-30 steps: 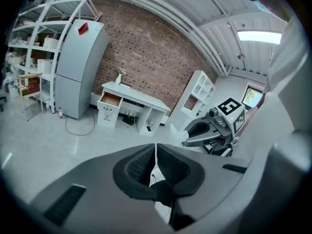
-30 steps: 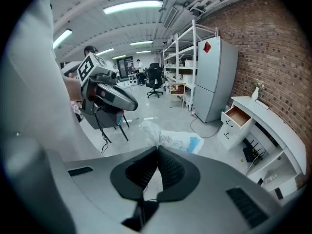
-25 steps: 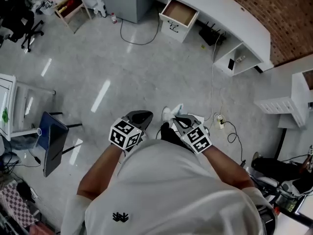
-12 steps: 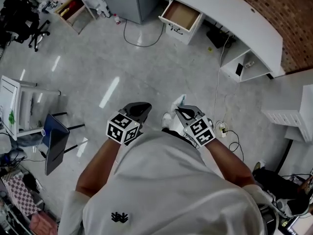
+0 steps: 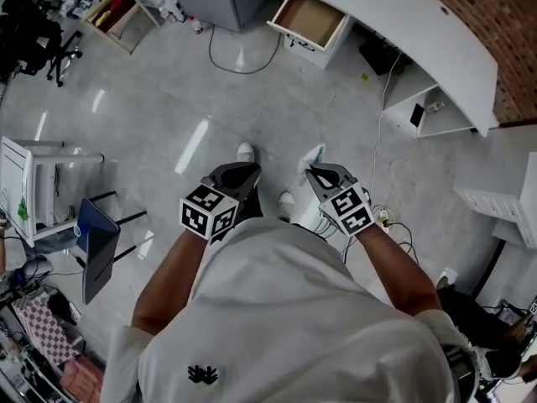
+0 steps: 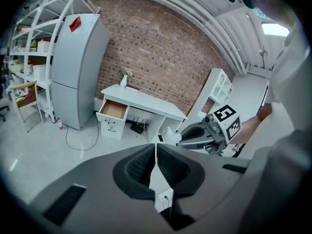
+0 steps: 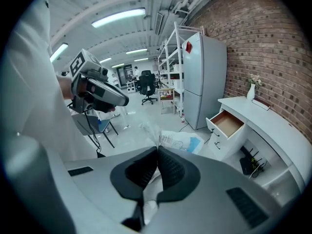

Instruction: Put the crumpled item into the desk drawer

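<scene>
The crumpled item [image 7: 178, 140], a white wrapper with blue print, sticks out past the tips of my right gripper [image 7: 157, 150], which is shut on it. In the head view that right gripper [image 5: 315, 172] carries the wrapper [image 5: 313, 153] at waist height over the floor. My left gripper [image 5: 242, 177] is beside it, shut and holding nothing, as the left gripper view [image 6: 156, 149] also shows. The desk drawer [image 5: 309, 18] stands pulled open and looks empty, several steps ahead under the white curved desk [image 5: 419, 25]. The same drawer [image 7: 227, 123] is ahead and to the right of the wrapper.
A grey fridge [image 6: 77, 67] stands left of the desk. Cables [image 5: 239, 57] loop on the floor near the drawer, and a power strip [image 5: 383, 218] lies at my right. A blue chair [image 5: 94, 243] and a white shelf unit [image 5: 33, 187] stand at the left.
I have walked towards the desk, so the open drawer and desk are nearer. A foot has stepped forward between the grippers. Both grippers stay shut, the right one still on the wrapper.
</scene>
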